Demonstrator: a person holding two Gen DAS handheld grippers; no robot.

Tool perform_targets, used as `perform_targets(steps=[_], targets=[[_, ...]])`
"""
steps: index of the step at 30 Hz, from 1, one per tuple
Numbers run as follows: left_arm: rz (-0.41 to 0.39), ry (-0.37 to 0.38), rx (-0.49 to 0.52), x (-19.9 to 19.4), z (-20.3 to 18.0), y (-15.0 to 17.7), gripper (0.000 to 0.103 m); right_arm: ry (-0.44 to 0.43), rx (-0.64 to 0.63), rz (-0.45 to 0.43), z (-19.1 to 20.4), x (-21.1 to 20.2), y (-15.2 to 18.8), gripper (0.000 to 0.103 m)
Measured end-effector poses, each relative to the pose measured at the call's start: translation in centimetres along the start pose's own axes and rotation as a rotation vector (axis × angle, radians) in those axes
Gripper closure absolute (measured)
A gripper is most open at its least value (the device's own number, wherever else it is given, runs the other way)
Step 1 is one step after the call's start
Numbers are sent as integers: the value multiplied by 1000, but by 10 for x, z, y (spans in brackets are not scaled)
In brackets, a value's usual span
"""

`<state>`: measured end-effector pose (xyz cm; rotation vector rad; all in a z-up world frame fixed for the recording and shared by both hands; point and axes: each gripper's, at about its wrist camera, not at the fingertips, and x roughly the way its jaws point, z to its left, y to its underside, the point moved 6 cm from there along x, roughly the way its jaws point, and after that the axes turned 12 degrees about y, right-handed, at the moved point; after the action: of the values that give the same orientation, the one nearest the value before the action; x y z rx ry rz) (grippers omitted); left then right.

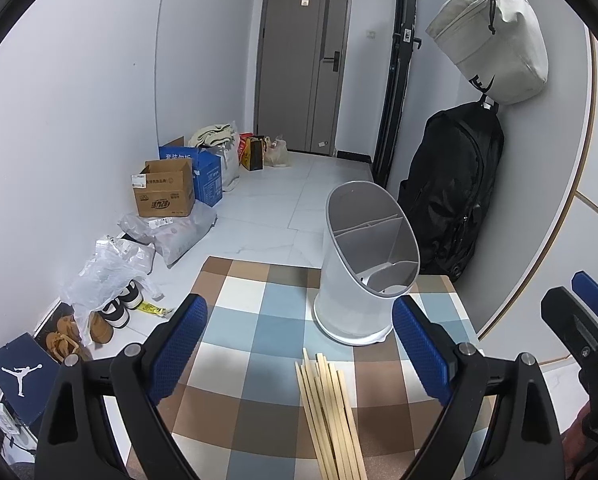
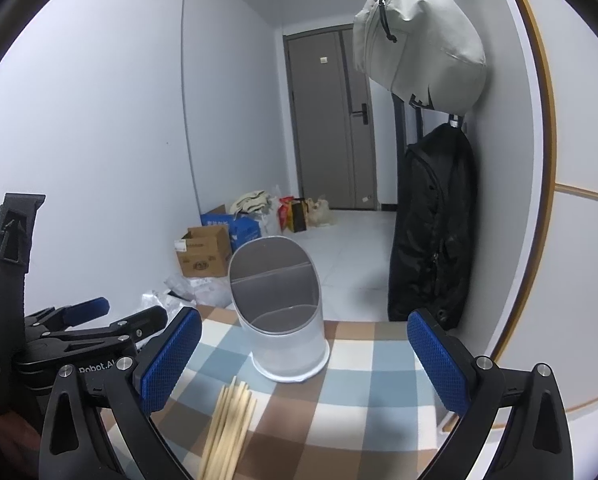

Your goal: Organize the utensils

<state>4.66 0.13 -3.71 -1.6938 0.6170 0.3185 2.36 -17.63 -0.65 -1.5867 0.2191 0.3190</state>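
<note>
Left wrist view. White utensil holder (image 1: 365,264) stands upright on the checked tablecloth (image 1: 255,320), toward the far right part of the table. Slanted oval mouth with grey rim faces the camera. Inner dividers split it into compartments; all visible compartments hold nothing. Bundle of wooden chopsticks (image 1: 331,412) lies flat on the cloth, near side of the holder and apart from it, tips pointing toward the holder. Left gripper (image 1: 299,364): blue-padded fingers spread wide, nothing between them but the chopsticks lying below on the cloth, no contact seen. Right gripper (image 1: 587,320) partly visible at the right edge; its finger state is not readable here. Around: black backpack (image 1: 455,196) against the wall behind the holder, pale bag (image 1: 491,36) hung above it, cardboard box (image 1: 165,194) and plastic bags on the floor at left, grey door (image 1: 303,64) at the end.

Right wrist view. Holder (image 2: 279,308) centred ahead, upright, interior empty as far as seen. Chopsticks (image 2: 229,420) lie left of centre on the cloth (image 2: 359,380), short of the holder. Right gripper (image 2: 305,360) fingers wide apart, holding nothing. Left gripper (image 2: 99,320) at left, seen side-on. Nothing lies between chopsticks and holder.
</note>
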Motion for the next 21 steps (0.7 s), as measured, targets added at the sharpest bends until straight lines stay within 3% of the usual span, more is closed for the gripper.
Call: perform_targets(steps=[21], targets=[[1,11,6,0,-4,1,12,-2,-7,2,1,-1,2,0]])
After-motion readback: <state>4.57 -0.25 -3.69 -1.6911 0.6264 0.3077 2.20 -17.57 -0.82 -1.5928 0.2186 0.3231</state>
